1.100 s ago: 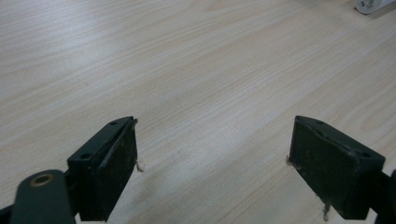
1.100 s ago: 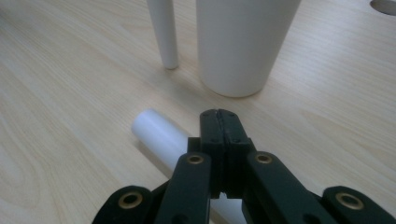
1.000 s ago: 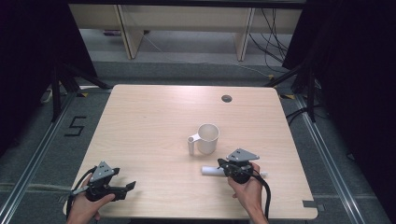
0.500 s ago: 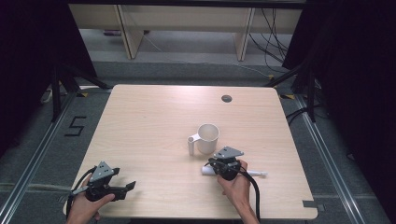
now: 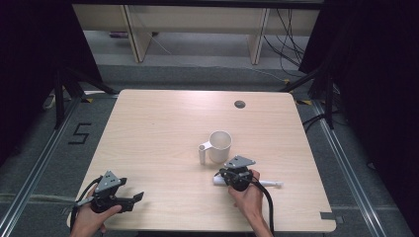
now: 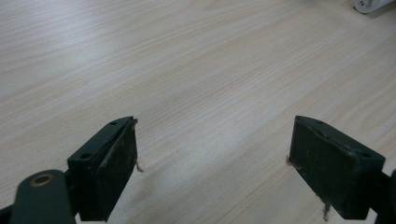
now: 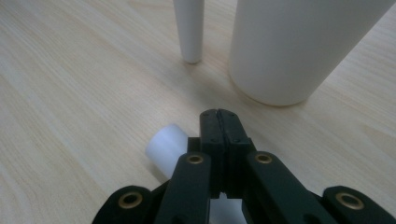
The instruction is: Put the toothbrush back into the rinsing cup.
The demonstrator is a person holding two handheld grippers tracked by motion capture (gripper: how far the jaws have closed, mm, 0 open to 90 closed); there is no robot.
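My right gripper (image 7: 218, 114) jaws pressed together, empty, above the white tube (image 7: 166, 147) | tube just before the mug (image 5: 220, 146) | left gripper (image 6: 212, 163) jaws wide, well left of mug

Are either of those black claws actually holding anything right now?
No. The right gripper is shut with nothing between its tips, just above a white tube lying flat. The left gripper is open over bare table.
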